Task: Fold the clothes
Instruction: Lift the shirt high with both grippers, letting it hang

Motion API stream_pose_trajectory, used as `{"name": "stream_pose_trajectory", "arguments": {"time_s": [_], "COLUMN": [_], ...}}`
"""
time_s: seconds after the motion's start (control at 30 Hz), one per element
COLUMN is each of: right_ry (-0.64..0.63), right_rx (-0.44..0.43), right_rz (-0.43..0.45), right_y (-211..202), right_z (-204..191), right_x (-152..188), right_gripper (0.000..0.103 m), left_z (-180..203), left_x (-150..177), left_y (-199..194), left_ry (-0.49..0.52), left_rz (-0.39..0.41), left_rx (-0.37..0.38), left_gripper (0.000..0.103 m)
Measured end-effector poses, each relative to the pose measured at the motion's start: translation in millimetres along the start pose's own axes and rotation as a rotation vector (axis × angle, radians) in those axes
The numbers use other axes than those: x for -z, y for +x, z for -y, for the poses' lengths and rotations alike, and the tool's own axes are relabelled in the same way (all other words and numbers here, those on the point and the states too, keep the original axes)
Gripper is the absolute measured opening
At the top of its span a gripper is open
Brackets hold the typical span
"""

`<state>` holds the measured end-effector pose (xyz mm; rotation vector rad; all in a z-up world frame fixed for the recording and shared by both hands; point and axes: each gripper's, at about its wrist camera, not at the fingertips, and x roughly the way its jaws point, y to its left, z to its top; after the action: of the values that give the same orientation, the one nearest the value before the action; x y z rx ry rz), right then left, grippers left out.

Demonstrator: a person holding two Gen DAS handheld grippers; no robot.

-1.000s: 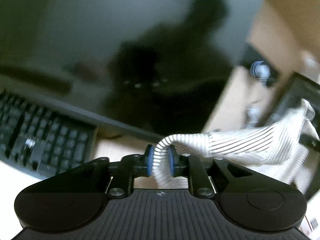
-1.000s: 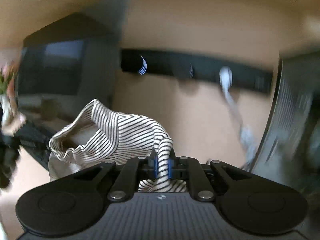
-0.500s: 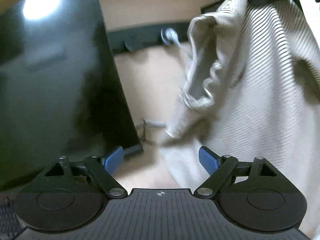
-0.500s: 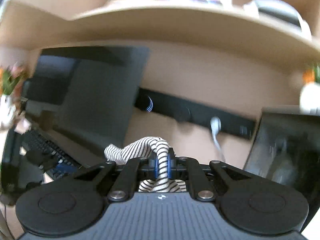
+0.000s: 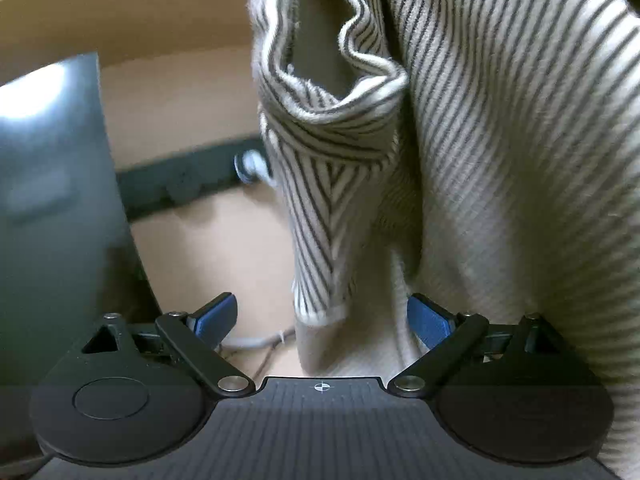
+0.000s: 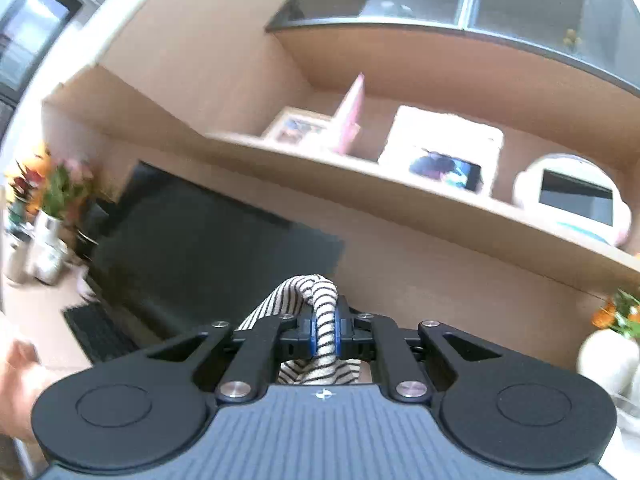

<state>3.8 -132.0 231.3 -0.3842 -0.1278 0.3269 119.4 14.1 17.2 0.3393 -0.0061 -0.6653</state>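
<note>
A cream garment with thin dark stripes (image 5: 500, 140) hangs from above and fills the right of the left wrist view. One narrow striped end of it (image 5: 320, 272) dangles down between the blue pads of my left gripper (image 5: 322, 318), whose jaws are opening wide; neither pad presses on the cloth. In the right wrist view my right gripper (image 6: 325, 334) is shut on a bunched fold of the striped garment (image 6: 316, 292), held high and level. The rest of the cloth hangs below it, out of sight.
A dark monitor (image 6: 208, 256) and a keyboard (image 6: 96, 332) stand below a wooden shelf (image 6: 400, 188) with framed pictures. Flower vases (image 6: 48, 240) sit at the left, another (image 6: 608, 356) at the right. A black power strip (image 5: 180, 184) runs along the wall. A hand (image 6: 16, 384) shows at lower left.
My left gripper let go of the striped cloth, opened wide and rolled; the garment now hangs in front of it. My right gripper rose with its fold still pinched.
</note>
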Motion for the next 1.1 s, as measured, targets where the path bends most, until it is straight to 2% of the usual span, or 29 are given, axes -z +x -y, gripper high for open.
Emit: {"name": "stream_pose_trajectory", "arguments": {"time_s": [0.1,0.17,0.23,0.3,0.33,0.4,0.5,0.67,0.77,0.97,1.1], "right_ry": [-0.008,-0.024,-0.022,0.011,0.025,0.041,0.105,0.221,0.269,0.341,0.348], "right_rx": [-0.057,-0.055,-0.014,0.013,0.026,0.065,0.103,0.089,0.066,0.024,0.021], "right_rz": [0.038,0.062,0.062,0.036,0.02,-0.013,-0.056,-0.089,-0.092,-0.088,-0.091], "right_y": [-14.4,-26.2,-34.0,-33.8,-32.5,-32.1,-34.9,-37.6,-41.6,-51.7,-57.6], "right_z": [-0.5,-1.4,5.8,18.8,25.3,34.1,49.4,56.4,55.3,56.8,52.5], "right_x": [-15.2,-20.5,-18.8,-12.4,-8.2,3.2,23.5,51.7,63.8,78.0,79.8], "right_gripper": [0.007,0.007,0.007,0.007,0.007,0.008,0.008,0.008,0.008,0.008,0.008], "left_z": [-0.4,-2.4,1.6,2.6,3.1,2.6,-29.7,-38.9,-28.0,-30.4,-24.0], "left_x": [-16.5,-26.4,-33.1,-39.8,-43.2,-50.1,-64.9,-81.2,-86.3,-93.4,-84.9], "left_y": [-6.3,-5.8,-7.6,-15.3,-19.2,-27.3,-55.4,-96.3,-92.4,-114.5,-128.1], "left_ry": [-0.037,-0.097,-0.123,-0.136,-0.143,-0.16,-0.283,-0.288,-0.288,-0.336,-0.308], "left_rz": [0.101,0.127,0.134,0.116,0.107,0.089,0.094,0.107,0.092,0.069,0.032], "left_rx": [-0.023,0.033,0.074,0.024,-0.002,-0.054,-0.148,-0.229,-0.246,-0.223,-0.23], "left_gripper": [0.096,0.094,0.073,0.017,0.012,0.01,0.01,0.01,0.01,0.01,0.01]}}
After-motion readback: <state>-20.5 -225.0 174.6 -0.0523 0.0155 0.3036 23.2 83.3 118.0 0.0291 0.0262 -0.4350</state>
